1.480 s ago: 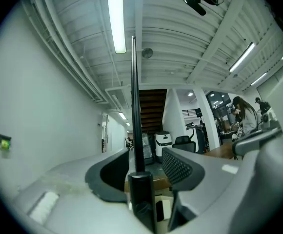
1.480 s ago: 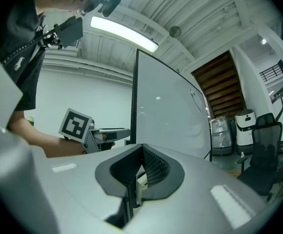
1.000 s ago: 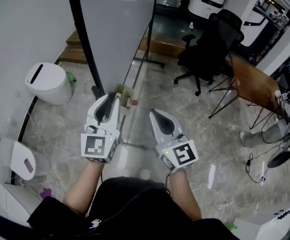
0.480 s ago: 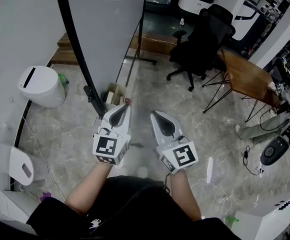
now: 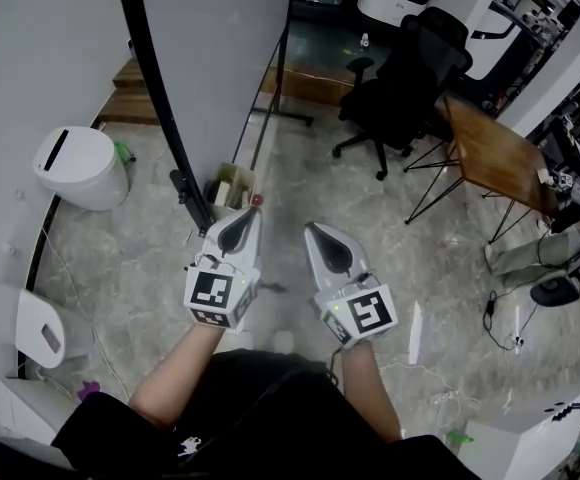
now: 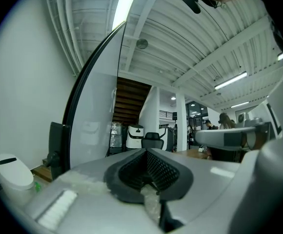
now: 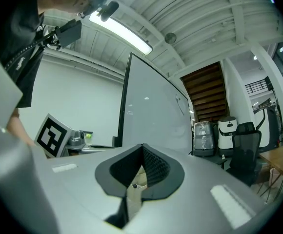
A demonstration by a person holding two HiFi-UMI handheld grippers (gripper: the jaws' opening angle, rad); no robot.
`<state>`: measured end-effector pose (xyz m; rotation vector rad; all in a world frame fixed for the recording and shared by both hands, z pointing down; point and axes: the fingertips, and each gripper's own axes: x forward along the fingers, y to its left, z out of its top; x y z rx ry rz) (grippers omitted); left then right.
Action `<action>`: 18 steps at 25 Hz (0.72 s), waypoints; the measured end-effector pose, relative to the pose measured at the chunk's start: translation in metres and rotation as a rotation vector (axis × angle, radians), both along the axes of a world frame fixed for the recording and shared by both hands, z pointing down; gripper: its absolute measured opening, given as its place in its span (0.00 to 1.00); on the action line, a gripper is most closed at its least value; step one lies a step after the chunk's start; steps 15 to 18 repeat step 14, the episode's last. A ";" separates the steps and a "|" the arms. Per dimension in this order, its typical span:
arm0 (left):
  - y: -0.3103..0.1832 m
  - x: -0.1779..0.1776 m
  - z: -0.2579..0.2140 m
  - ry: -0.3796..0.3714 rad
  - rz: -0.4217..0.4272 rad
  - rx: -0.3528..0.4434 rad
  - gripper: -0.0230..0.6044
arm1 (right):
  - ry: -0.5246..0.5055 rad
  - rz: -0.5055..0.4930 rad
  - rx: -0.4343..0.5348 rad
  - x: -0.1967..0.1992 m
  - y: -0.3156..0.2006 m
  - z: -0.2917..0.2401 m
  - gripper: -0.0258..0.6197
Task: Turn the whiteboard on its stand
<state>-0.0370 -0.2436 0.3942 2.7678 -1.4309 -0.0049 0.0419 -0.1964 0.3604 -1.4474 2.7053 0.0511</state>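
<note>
The whiteboard (image 5: 210,48) stands tall at the upper left of the head view, a grey panel in a black frame (image 5: 160,98) on a black stand leg (image 5: 270,88). It also shows in the left gripper view as whiteboard (image 6: 95,111) and in the right gripper view as whiteboard (image 7: 151,116). My left gripper (image 5: 251,211) is held just below and right of the board's lower corner, apart from it, shut with nothing between its jaws. My right gripper (image 5: 312,230) hangs beside it, farther from the board, also shut and empty.
A small cardboard box (image 5: 232,183) sits on the floor by the board's foot. There is a white bin (image 5: 78,168) at the left, a black office chair (image 5: 410,78) and a wooden table (image 5: 495,153) at the right. A person's legs (image 5: 530,253) and cables lie at far right.
The left gripper's jaws have closed and it has drawn slightly away from the board's lower corner. The right gripper has hardly moved. The head view has shifted.
</note>
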 end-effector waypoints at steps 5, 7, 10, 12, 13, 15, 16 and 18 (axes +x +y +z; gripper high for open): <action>0.004 -0.010 0.011 -0.002 -0.001 -0.029 0.04 | 0.011 -0.035 -0.015 -0.018 -0.002 0.009 0.05; 0.003 -0.018 0.013 -0.004 -0.007 -0.029 0.04 | 0.014 -0.048 -0.018 -0.026 -0.005 0.010 0.05; 0.000 -0.029 0.019 -0.005 -0.018 -0.033 0.04 | 0.018 -0.060 -0.024 -0.036 -0.009 0.014 0.05; -0.001 -0.038 0.022 -0.007 -0.024 -0.037 0.04 | 0.020 -0.065 -0.029 -0.044 -0.011 0.017 0.05; -0.002 -0.043 0.024 -0.008 -0.027 -0.039 0.04 | 0.021 -0.067 -0.031 -0.048 -0.012 0.018 0.05; -0.003 -0.048 0.025 -0.009 -0.030 -0.040 0.04 | 0.021 -0.069 -0.032 -0.052 -0.013 0.019 0.05; -0.003 -0.048 0.025 -0.009 -0.030 -0.040 0.04 | 0.021 -0.069 -0.032 -0.052 -0.013 0.019 0.05; -0.003 -0.048 0.025 -0.009 -0.030 -0.040 0.04 | 0.021 -0.069 -0.032 -0.052 -0.013 0.019 0.05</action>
